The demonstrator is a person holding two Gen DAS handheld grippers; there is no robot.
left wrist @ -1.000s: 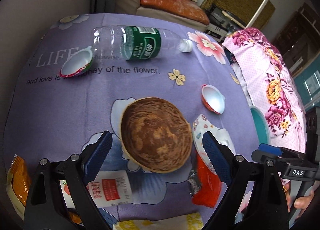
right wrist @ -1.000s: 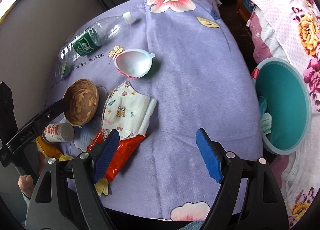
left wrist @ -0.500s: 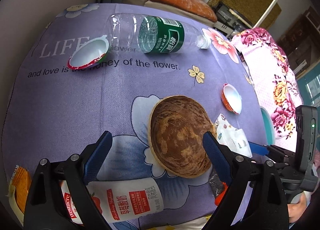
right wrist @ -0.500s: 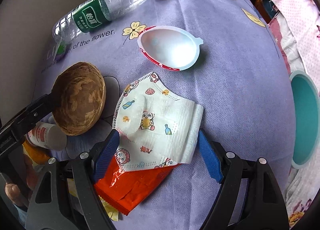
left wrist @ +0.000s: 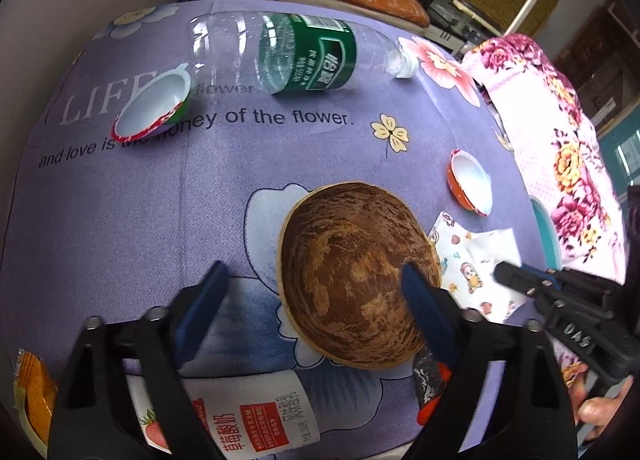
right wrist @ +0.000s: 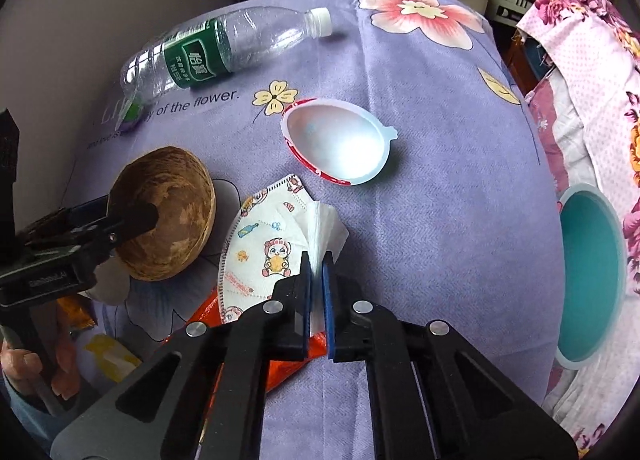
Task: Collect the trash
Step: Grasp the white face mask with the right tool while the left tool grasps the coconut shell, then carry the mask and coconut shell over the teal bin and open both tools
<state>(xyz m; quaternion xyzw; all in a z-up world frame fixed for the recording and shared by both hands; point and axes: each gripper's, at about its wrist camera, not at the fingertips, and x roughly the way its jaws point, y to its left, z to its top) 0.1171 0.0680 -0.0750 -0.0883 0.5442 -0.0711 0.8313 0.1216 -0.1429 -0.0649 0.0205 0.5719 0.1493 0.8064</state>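
A brown coconut shell half (left wrist: pixel 356 284) lies on the purple tablecloth (left wrist: pixel 120 220). My left gripper (left wrist: pixel 312 272) hangs over it with its jaws closing. Its right finger overlaps the shell's right side and its left finger stands clear to the left; no pad visibly presses. A white face mask (right wrist: pixel 264 252) with cartoon prints lies to the right of the shell (right wrist: pixel 168 220). My right gripper (right wrist: pixel 317 260) is shut on the mask's bunched right edge. The left wrist view shows that gripper (left wrist: pixel 508 274) resting on the mask (left wrist: pixel 472 260). A teal bin (right wrist: pixel 588 276) stands off the table's right side.
At the back lies a clear plastic bottle (left wrist: pixel 288 56) with a green label, a red-rimmed white cup (left wrist: pixel 156 108) to its left. An orange-red cup (right wrist: pixel 340 140) sits behind the mask, a red wrapper (right wrist: pixel 200 320) beneath it. A yogurt bottle (left wrist: pixel 256 420) and an orange packet (left wrist: pixel 34 392) are near.
My right gripper has shut on the mask, folding its right edge upward. The left gripper has narrowed and come closer to the shell, its right finger now over it.
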